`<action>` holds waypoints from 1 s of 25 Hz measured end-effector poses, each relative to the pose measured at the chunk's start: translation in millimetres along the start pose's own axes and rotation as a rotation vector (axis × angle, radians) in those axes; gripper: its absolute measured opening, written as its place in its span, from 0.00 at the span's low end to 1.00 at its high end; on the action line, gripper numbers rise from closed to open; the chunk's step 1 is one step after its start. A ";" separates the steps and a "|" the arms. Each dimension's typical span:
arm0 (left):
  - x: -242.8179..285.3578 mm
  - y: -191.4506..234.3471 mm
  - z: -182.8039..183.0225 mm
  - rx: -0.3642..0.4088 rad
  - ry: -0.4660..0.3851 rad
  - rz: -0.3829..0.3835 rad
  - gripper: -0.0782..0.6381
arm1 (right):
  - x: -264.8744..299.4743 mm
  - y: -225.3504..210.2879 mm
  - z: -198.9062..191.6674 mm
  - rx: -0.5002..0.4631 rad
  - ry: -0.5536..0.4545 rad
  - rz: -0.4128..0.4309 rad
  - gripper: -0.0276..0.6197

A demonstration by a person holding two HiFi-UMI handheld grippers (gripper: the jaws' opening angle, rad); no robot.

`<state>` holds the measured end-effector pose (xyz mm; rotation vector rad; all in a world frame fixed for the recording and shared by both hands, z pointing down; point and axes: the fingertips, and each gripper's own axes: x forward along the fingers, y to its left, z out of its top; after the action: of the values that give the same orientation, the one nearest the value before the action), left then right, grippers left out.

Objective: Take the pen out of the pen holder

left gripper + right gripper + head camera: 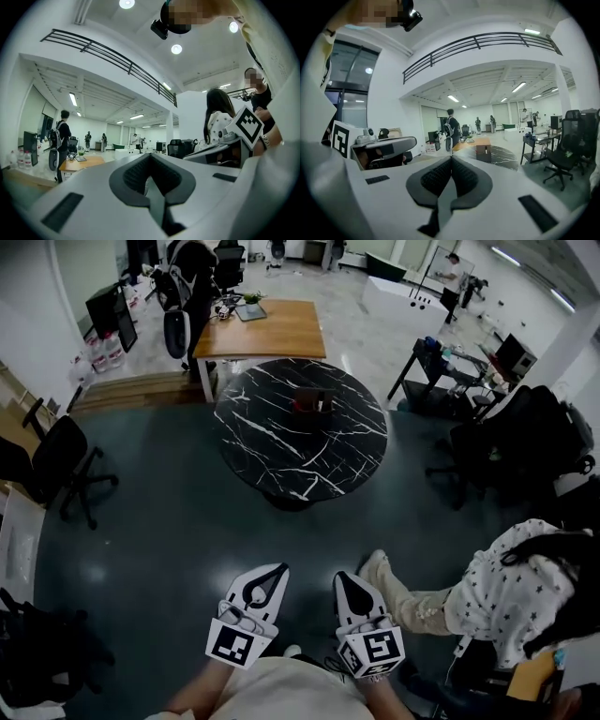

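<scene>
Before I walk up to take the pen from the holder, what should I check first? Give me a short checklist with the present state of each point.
1. Left gripper empty: ok, jaws together, nothing between them.
2. Right gripper empty: ok, jaws together, nothing between them.
3. Pen holder found: ok, it stands on the round black table.
4. Pen holder in reach: not ok, open floor lies between the grippers and the table; you likely need to walk closer.
5. Pen seen in the holder: cannot tell, too small from here.
6. Jaws ready to grasp: not ok, both are shut.
</scene>
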<state>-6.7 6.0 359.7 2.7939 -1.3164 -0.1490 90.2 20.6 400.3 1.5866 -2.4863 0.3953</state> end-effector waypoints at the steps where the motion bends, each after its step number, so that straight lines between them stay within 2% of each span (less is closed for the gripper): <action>1: 10.8 10.8 0.6 0.002 0.001 -0.015 0.12 | 14.1 -3.4 7.8 -0.001 -0.006 -0.010 0.07; 5: 47.2 53.2 7.4 0.006 -0.013 -0.067 0.12 | 66.4 -14.0 35.5 -0.008 -0.028 -0.048 0.07; 9: 73.7 96.7 11.2 0.093 0.014 -0.101 0.12 | 109.3 -15.4 48.6 -0.011 -0.032 -0.052 0.07; 13: 98.3 124.2 15.7 0.014 -0.021 -0.071 0.12 | 141.5 -19.7 57.7 -0.020 -0.026 -0.041 0.07; 19: 143.1 153.0 4.2 0.009 -0.003 -0.069 0.12 | 192.4 -51.0 66.2 -0.006 -0.018 -0.039 0.07; 25: 204.3 186.1 -5.0 0.032 0.035 -0.007 0.12 | 250.5 -93.0 83.4 -0.003 -0.020 0.037 0.07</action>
<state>-19.5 -270.0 367.2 2.8144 -1.3129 -0.0801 69.2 -258.5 403.1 1.5532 -2.5330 0.3821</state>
